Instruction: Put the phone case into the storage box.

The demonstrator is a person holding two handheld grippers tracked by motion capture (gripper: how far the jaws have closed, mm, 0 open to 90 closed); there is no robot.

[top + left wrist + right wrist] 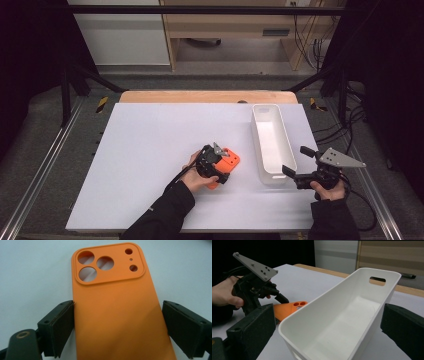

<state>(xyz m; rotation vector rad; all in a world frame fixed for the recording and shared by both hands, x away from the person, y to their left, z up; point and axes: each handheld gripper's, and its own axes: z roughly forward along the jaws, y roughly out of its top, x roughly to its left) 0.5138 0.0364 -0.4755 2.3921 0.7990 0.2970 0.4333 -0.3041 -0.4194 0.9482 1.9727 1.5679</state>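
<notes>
- Two tongs at work over the white table (140, 150); notes run from my left to my right.
- Left gripper (214, 167): low over the orange phone case (227, 162), near the middle of the table and just left of the bin.
- In the left gripper view the case (117, 312) lies flat on the table, back up, camera cut-outs at the far end. My jaws straddle its long sides: one pad (62, 325) touches the case's edge, the other pad (180, 327) stands a sliver off. So the jaws are at about case width and not yet clamped, as far as I can judge.
- Step in hand, by my reading: taking hold of the case, just at the closing.
- White bin (272, 142): long, empty, standing right of the case, its length running away from me. The right gripper view shows its inside bare, with a handle slot in the far wall.
- Right gripper (300, 167): jaws spread wide at the bin's near end, holding nothing. From its view, the jaws stand either side of the near corner of the bin (342, 322); the left gripper (278, 298) and the case (287, 308) show beyond.
- Next move calls for: a square pinch across the case's sides, a clean lift, then a carry right over the bin's rim. The case looks soft, so too hard a squeeze may bow it.
- My right tongs could steady the bin if it shifts.
</notes>
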